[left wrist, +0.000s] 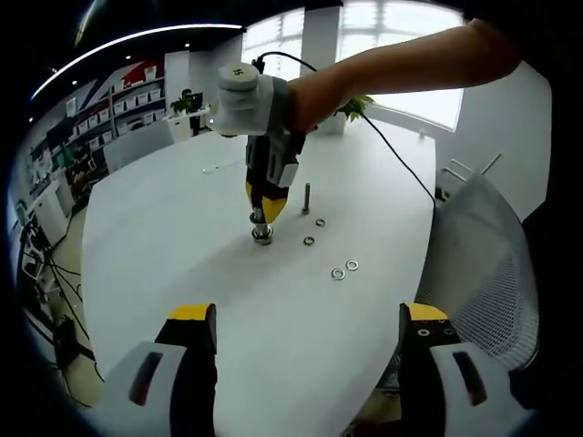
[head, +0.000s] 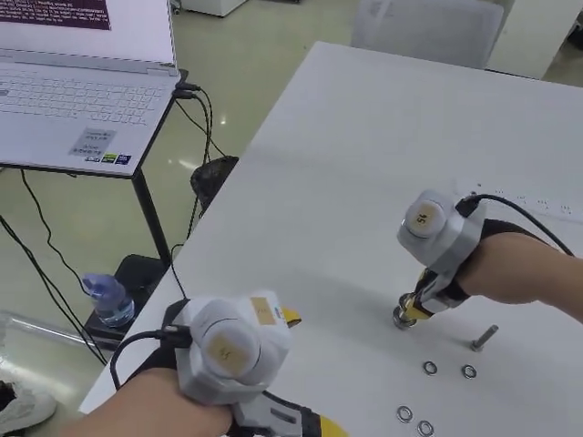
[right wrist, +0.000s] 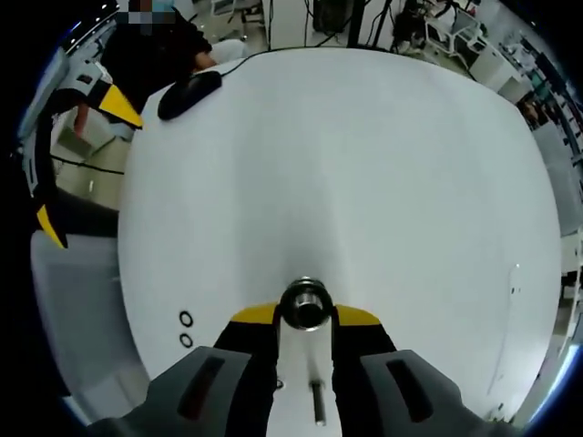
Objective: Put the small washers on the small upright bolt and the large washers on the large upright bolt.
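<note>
L tongs (left wrist: 308,317) are held nearest, low over the near end of the white tabletop (left wrist: 164,237). They are spread wide w/ nothing between them. Just past them a near pair of washers (head: 404,414) is laid flat, the two almost touching. A far pair of washers (head: 429,368) is set a bit farther on, the two apart from each other. Which are small and which large can't be told.

Beyond the far pair the small bolt (head: 484,339) is stood upright on its own, w/ no washer seen on it. Near it, to the L in the head view, the large bolt (head: 402,319) is stood upright. R tongs (head: 412,308) are brought down from above and narrowed onto its top, w/ a yellow tip pressed to each side of the ring-shaped head. Whether a washer is caught there too can't be told.

Farthest off, past the tabletop's L edge, a laptop (head: 82,91) is set open on a stand.
</note>
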Available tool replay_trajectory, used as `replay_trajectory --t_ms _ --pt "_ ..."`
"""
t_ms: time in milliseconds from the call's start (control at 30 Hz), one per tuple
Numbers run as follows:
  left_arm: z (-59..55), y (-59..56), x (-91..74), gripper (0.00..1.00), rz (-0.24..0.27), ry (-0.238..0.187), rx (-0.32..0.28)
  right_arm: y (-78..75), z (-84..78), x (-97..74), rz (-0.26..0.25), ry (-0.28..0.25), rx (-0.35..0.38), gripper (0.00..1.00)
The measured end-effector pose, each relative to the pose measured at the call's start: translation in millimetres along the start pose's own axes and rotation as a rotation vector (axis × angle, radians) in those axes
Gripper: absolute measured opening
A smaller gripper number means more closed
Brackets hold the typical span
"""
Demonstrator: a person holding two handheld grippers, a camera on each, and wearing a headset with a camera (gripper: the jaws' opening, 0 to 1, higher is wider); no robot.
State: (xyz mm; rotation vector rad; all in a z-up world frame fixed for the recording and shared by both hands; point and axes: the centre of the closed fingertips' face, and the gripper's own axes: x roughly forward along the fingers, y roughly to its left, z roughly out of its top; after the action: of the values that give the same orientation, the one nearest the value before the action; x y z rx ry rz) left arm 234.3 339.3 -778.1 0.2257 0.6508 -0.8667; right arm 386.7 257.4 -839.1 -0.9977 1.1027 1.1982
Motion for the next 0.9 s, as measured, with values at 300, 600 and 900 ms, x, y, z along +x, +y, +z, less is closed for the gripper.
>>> replay_trajectory --t_ms 300,600,900 --pt "-2.3 -3.5 0.9 0.81 -0.002 0.007 -0.003 -1.8 -4.8 10.9 0.01 0.013 0.007 0.21" --pt "-0.9 -4.5 2.4 0.81 -0.005 0.006 0.001 1.8 -8.9 20.0 0.017 0.023 0.017 0.22" --pt "-3.1 -4.1 3.5 0.8 -0.008 0.015 -0.002 0.4 -9.0 23.9 0.014 0.023 0.017 0.22"
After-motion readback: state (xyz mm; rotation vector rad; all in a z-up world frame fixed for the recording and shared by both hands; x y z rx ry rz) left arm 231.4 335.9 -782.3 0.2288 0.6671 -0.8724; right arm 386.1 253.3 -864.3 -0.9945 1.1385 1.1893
